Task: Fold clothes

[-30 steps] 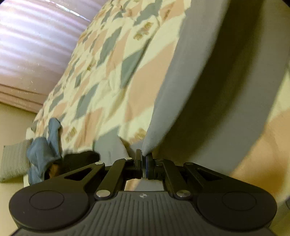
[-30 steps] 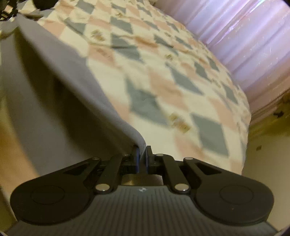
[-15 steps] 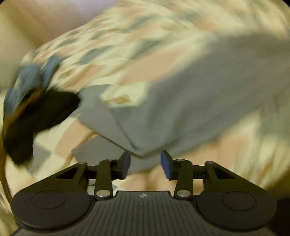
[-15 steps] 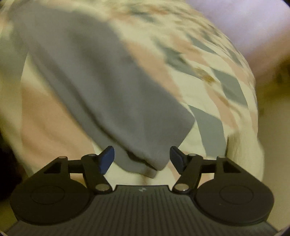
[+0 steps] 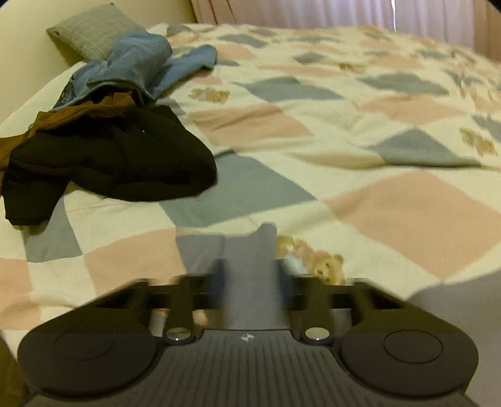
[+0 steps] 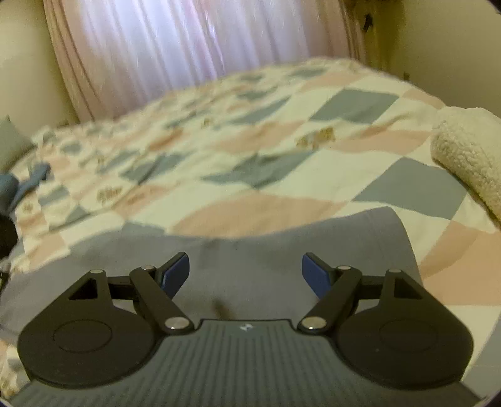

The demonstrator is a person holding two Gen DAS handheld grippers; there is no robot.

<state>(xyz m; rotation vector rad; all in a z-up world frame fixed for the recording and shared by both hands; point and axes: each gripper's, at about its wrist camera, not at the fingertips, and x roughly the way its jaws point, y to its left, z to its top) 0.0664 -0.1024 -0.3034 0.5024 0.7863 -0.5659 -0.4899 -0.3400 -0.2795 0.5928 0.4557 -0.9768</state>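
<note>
A grey garment [image 6: 250, 250] lies flat on the checked bed quilt [image 6: 266, 162] right below my right gripper [image 6: 245, 270], which is open and empty above it. In the left wrist view a narrow strip of the grey garment [image 5: 250, 269] sits between the blurred fingers of my left gripper [image 5: 250, 278]; the jaws stand apart, and contact with the cloth is unclear. More grey cloth [image 5: 454, 300] shows at the lower right of that view.
A pile of unfolded clothes lies at the left of the bed: a black garment [image 5: 119, 159], a brown one [image 5: 78, 112] and a blue one [image 5: 137, 65]. A grey pillow [image 5: 94, 28] leans on the wall. A cream fleece blanket [image 6: 469, 156] lies at the right. Curtains [image 6: 194, 47] hang behind.
Both grippers let go of the lifted grey garment and opened. It dropped flat onto the quilt. Both cameras swung up to look across the bed.
</note>
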